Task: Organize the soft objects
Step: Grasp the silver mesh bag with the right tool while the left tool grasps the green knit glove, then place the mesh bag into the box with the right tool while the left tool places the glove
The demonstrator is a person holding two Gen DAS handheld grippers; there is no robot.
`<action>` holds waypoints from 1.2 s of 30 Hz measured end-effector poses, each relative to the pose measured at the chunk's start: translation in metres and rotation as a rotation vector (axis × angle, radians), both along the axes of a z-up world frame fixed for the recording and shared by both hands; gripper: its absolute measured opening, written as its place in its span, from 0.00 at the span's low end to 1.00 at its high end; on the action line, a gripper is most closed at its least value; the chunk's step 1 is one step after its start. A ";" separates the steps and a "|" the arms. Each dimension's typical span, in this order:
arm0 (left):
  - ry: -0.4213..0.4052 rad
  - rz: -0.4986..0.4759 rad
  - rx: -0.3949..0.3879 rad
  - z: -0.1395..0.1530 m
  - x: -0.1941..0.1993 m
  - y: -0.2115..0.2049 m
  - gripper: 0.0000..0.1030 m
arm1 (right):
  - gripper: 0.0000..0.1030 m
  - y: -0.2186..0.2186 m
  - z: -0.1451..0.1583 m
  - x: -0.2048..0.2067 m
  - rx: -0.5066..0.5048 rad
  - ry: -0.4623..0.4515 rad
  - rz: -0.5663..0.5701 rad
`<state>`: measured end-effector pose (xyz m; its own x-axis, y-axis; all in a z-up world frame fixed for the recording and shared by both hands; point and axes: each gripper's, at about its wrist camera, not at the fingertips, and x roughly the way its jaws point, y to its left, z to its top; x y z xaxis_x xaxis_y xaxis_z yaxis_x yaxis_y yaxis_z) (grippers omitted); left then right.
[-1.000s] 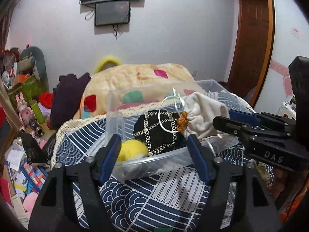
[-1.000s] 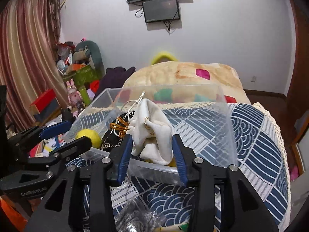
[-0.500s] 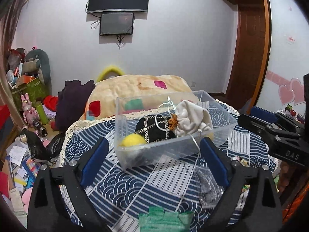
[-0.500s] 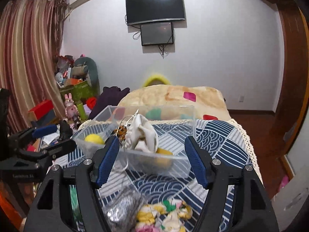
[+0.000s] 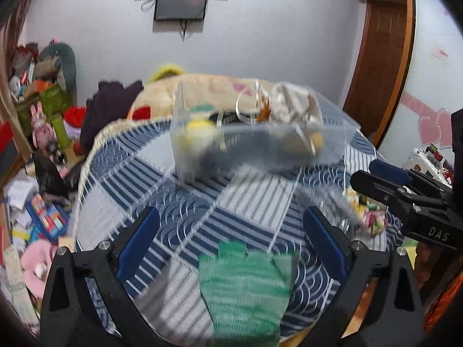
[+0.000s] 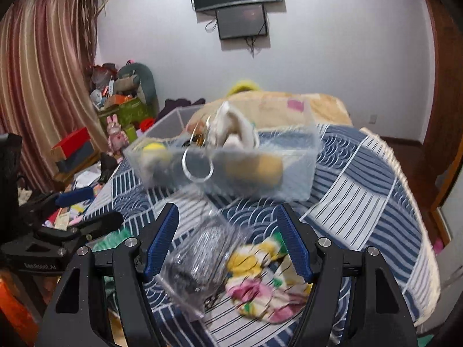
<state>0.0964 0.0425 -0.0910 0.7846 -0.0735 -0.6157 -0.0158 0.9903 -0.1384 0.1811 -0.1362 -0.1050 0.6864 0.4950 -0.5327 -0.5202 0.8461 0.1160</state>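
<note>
A clear plastic bin stands on the blue patterned bedspread. It holds a white drawstring pouch, a yellow ball and dark items. My left gripper is open and empty above a green knitted cloth. My right gripper is open and empty above a clear bag with dark contents and a flowered cloth. Both views are blurred.
A beige blanket lies behind the bin. Toys, boxes and papers crowd the floor at the left. A curtain hangs at the left, a wooden door stands at the right.
Both grippers have pulled back from the bin and tilted down. The green cloth, the clear bag and the flowered cloth have come into view under them. Both stay open.
</note>
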 end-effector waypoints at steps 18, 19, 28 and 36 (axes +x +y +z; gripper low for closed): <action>0.075 -0.010 0.002 -0.049 -0.022 -0.014 0.95 | 0.41 0.018 -0.032 -0.004 -0.067 0.085 0.066; 0.069 -0.015 0.000 -0.048 -0.024 -0.014 0.91 | 0.38 0.017 -0.032 -0.005 -0.060 0.083 0.065; 0.039 -0.052 -0.037 -0.039 -0.027 -0.010 0.46 | 0.24 0.005 -0.019 -0.013 -0.019 0.028 0.054; -0.030 -0.014 -0.059 -0.013 -0.023 0.004 0.40 | 0.23 -0.006 0.001 -0.017 0.015 -0.020 0.031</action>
